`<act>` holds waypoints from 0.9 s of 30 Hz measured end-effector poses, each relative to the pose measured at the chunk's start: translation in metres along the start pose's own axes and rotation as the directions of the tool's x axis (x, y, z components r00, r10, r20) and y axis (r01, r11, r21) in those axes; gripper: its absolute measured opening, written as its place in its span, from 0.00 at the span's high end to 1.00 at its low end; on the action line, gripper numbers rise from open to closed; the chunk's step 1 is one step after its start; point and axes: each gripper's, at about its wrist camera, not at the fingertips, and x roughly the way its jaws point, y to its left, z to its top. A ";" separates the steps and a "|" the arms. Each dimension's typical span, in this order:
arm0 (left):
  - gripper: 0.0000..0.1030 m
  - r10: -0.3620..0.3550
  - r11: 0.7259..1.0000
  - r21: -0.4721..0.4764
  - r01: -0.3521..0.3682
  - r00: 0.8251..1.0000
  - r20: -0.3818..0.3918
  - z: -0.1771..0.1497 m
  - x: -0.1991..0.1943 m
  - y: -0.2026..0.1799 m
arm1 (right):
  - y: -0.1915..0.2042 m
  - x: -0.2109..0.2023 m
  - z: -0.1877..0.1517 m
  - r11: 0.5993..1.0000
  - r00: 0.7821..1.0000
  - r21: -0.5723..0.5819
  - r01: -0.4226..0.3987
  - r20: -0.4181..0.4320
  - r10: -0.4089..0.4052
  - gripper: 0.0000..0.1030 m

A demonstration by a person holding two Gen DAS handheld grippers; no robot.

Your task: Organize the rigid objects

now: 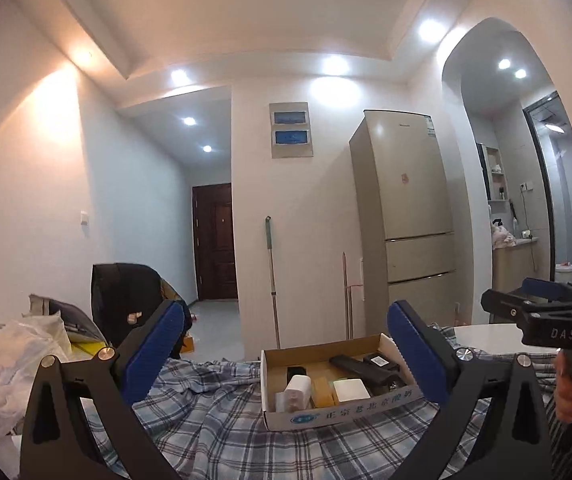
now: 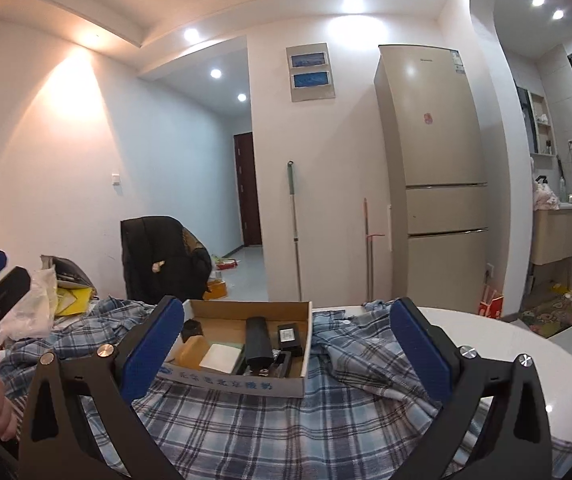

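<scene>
Fingers (image 1: pixel 153 354) of both grippers spread wide before one cardboard box (image 1: pixel 338 404).

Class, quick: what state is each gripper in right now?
Left gripper: open, holding nothing.
Right gripper: open wide, holding nothing.

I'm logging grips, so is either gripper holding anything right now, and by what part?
Nothing is held. The left gripper and right gripper both stand open and empty, short of the cardboard box.
</scene>
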 end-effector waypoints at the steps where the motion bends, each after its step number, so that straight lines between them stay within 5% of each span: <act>1: 0.00 0.003 1.000 -0.024 -0.003 1.000 -0.015 -0.003 0.002 0.005 | 0.002 -0.001 -0.001 1.000 1.000 -0.009 0.005 0.007 -0.005 0.00; 6: 0.00 -0.028 0.996 -0.087 0.022 0.998 -0.065 -0.012 0.010 0.019 | 0.011 -0.012 -0.004 0.998 0.999 -0.055 0.013 0.050 -0.010 0.00; 19: 0.00 -0.034 0.993 0.118 0.033 0.999 0.010 -0.014 -0.007 -0.026 | 0.010 -0.012 -0.004 0.998 0.999 -0.063 0.028 0.047 -0.025 0.00; 27: 0.00 -0.030 1.000 0.008 0.031 0.999 -0.040 -0.014 0.004 -0.002 | 0.004 -0.015 -0.003 0.998 0.998 -0.035 0.044 0.050 -0.042 0.00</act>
